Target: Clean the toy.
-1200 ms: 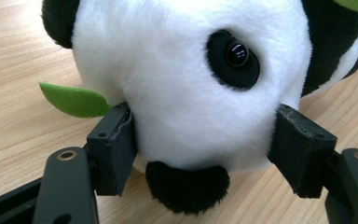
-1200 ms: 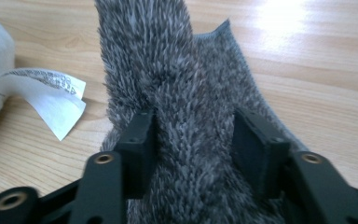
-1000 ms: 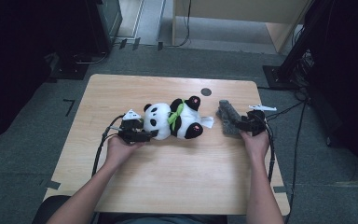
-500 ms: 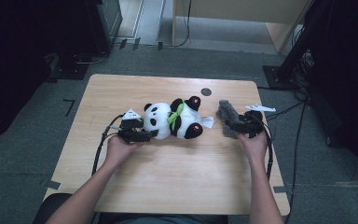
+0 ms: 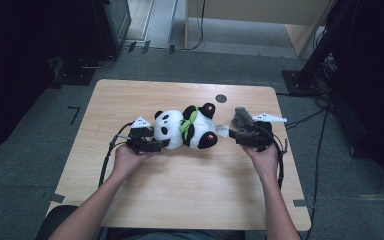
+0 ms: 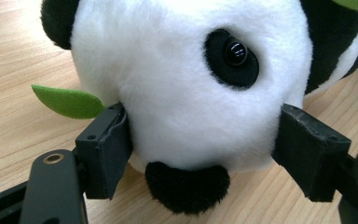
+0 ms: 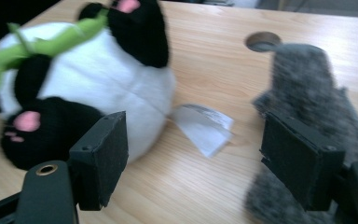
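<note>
Left gripper (image 5: 162, 145): jaws set wide around the head of the panda (image 5: 185, 130), both pads against the fur at the sides of the face, just opened a little; judged a light hold rather than a firm pinch. Seen close in the left gripper view (image 6: 200, 140), with the black nose low between the jaws and one eye above.

Right gripper (image 5: 235, 132): jaws wide apart and just opened, holding nothing; between them in its own view (image 7: 193, 140) bare table (image 7: 223, 37) and a white tag (image 7: 205, 126), with a grey plush toy (image 7: 307, 93) beside the right-hand jaw and the panda's rear beside the left-hand one.

Position: near the middle of the table (image 5: 180, 200), lying down, resting fully on the wood.

Orientation: long axis across the table, roughly parallel to the near edge; head toward the left gripper, pink-soled feet toward the right gripper, face turned toward the left gripper; green scarf about the neck.

Progress, as judged: head end secured, foot end free, no lift begun; left to do, a grasp at the rear and the carry or turn itself.
</note>
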Tool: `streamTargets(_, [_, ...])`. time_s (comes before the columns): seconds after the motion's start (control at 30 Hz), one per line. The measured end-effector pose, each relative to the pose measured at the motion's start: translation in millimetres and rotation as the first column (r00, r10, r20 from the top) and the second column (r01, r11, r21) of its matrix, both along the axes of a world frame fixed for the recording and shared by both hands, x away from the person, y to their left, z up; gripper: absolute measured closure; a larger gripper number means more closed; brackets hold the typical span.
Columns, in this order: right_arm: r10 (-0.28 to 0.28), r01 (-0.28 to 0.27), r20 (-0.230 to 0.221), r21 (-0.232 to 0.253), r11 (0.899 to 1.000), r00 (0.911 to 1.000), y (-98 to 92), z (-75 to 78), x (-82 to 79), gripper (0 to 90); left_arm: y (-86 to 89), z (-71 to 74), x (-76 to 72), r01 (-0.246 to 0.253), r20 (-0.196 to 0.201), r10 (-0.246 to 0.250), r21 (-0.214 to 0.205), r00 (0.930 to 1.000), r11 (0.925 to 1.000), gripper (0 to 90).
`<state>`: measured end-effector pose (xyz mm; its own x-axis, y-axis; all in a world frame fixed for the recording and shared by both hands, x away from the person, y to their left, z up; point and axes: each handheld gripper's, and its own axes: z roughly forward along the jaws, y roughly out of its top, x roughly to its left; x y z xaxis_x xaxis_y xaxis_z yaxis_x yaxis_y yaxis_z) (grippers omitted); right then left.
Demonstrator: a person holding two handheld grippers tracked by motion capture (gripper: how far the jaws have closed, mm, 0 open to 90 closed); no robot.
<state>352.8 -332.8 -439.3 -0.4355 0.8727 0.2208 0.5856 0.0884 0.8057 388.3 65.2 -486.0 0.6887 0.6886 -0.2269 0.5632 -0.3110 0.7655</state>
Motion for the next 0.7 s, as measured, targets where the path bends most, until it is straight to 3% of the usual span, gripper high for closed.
streamTargets(0.3, [0.110, -0.110, 0.029, 0.009, 0.994, 0.9935, 36.9, 8.9, -5.7, 20.6, 0.2, 0.5, 0.5, 0.004, -0.001, -0.004, 0.003, 1.0000, 1.0000, 23.7])
streamTargets(0.53, [0.195, -0.192, 0.045, -0.049, 0.980, 0.9798, 59.2, 7.6, -9.4, 14.3, 0.2, 0.6, 0.9, 0.003, -0.001, -0.003, 0.002, 1.0000, 1.0000, 23.6])
streamTargets(0.67, [0.216, -0.215, 0.041, -0.034, 0.976, 0.9755, 65.6, -1.2, -5.3, 5.9, 0.5, 0.4, 1.3, 0.004, -0.001, -0.004, 0.000, 1.0000, 1.0000, 23.7])
streamTargets(0.7, [0.215, -0.214, 0.040, -0.037, 0.976, 0.9758, 67.4, -5.3, -3.2, 0.3, 0.6, 0.4, 1.5, 0.004, -0.002, -0.004, -0.001, 1.0000, 1.0000, 23.7])
